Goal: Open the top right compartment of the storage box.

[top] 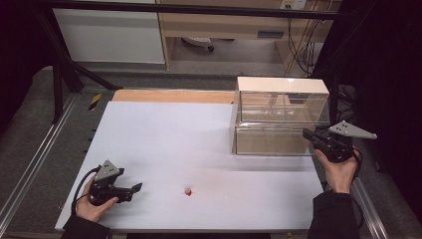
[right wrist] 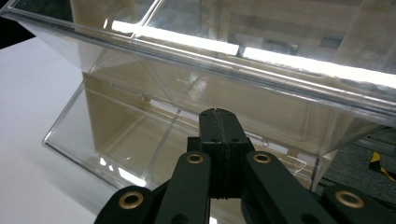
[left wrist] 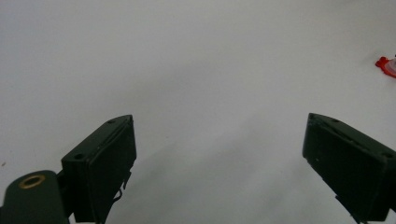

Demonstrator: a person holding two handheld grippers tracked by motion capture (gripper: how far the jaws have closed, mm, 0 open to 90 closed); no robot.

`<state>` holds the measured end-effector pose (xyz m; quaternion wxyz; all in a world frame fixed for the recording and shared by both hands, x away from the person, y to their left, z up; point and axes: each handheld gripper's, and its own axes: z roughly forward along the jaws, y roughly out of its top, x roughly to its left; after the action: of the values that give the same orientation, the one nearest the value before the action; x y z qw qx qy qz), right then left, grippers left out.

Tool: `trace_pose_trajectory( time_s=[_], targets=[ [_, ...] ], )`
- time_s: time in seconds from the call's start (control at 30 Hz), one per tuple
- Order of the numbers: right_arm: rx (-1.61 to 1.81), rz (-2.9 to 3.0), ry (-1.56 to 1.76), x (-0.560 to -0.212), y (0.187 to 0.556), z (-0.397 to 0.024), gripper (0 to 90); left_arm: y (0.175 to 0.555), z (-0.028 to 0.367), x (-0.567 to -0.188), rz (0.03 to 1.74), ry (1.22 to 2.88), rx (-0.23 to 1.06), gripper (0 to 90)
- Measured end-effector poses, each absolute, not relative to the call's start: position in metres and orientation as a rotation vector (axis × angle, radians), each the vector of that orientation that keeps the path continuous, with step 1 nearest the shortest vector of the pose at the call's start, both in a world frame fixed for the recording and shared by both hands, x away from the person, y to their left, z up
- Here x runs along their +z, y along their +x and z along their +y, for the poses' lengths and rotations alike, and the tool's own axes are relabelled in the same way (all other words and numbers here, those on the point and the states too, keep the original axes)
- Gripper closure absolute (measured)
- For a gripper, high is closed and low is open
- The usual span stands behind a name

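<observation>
A small red and white object (top: 188,191) lies on the white table (top: 164,144) near the front middle; it also peeks in at the right edge of the left gripper view (left wrist: 388,66). My left gripper (top: 135,189) rests low at the front left, jaws spread wide and empty (left wrist: 219,154), pointing toward the red object. My right gripper (top: 307,134) is held at the right end of a clear two-tier plastic drawer box (top: 281,117). Its jaws are pressed together with nothing between them (right wrist: 219,122), right in front of the lower drawer (right wrist: 140,140).
The clear box (right wrist: 261,60) stands at the back right of the table. A wooden strip (top: 171,95) runs along the table's far edge. Metal rails (top: 37,164) flank the table, and cables and furniture sit on the floor beyond.
</observation>
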<state>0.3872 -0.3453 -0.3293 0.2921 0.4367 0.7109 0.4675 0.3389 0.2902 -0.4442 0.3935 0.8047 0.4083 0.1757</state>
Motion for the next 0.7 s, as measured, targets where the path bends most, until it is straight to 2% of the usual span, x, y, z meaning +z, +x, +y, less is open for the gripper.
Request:
trace_pose_trajectory(
  time_s=[0.7],
  targets=[
    [1.245, 1.831, 1.174, -0.3212, 0.3885, -0.3538, 90.0, 0.3391, 0.29, -0.4444, 1.036, 2.047, 0.448, 9.6]
  ],
)
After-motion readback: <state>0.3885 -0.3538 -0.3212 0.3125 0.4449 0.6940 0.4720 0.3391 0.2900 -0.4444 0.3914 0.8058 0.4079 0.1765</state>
